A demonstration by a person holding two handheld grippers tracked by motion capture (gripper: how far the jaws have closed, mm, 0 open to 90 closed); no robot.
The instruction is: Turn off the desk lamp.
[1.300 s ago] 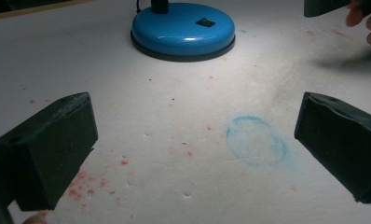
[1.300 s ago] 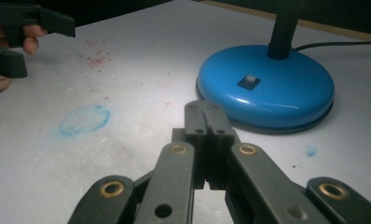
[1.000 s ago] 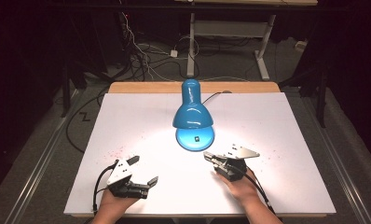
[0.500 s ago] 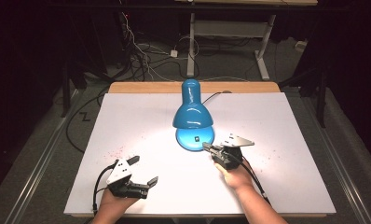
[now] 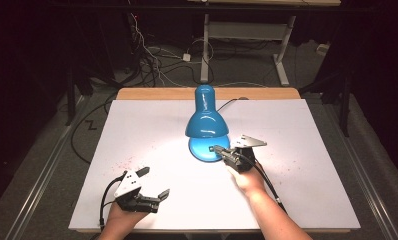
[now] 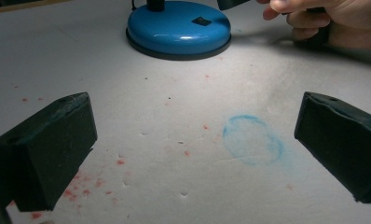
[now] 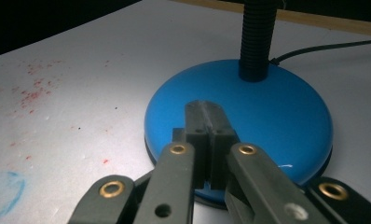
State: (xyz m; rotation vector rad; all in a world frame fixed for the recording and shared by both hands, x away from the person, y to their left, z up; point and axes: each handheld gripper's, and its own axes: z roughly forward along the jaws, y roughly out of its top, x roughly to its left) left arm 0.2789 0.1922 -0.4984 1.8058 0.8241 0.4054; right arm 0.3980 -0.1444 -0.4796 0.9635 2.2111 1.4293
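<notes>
A dark room with cables and table legs on the floor lies behind a white surface (image 5: 307, 150) speckled with red flecks and lit in the middle by a blue desk lamp (image 5: 206, 120). The change over the last second is all on the right: the right claw (image 5: 218, 148), which a second ago lay a little short of the lamp and nearer the person, has slid forward and to the left, and its tip now hangs over the near right edge of the lamp base (image 5: 207, 149). Its jaws are pressed together with nothing between them, so it comes as a poking tool rather than a grasping one. In the right gripper view the closed claw (image 7: 208, 112) has the blue base directly beneath and ahead of it, with the black ribbed neck (image 7: 256, 37) rising just beyond and the power cord (image 7: 323, 49) trailing off behind to the right. The small black switch (image 6: 202, 20) on top of the base sits just ahead of that tip, so the likely aim is to press it; whether the tip already touches the base cannot be told. The left claw (image 5: 156, 184) has not moved: it rests near the front edge, well short of the lamp, jaws spread wide and empty, with a faint blue ring mark (image 6: 252, 139) on the surface between and just ahead of them.
</notes>
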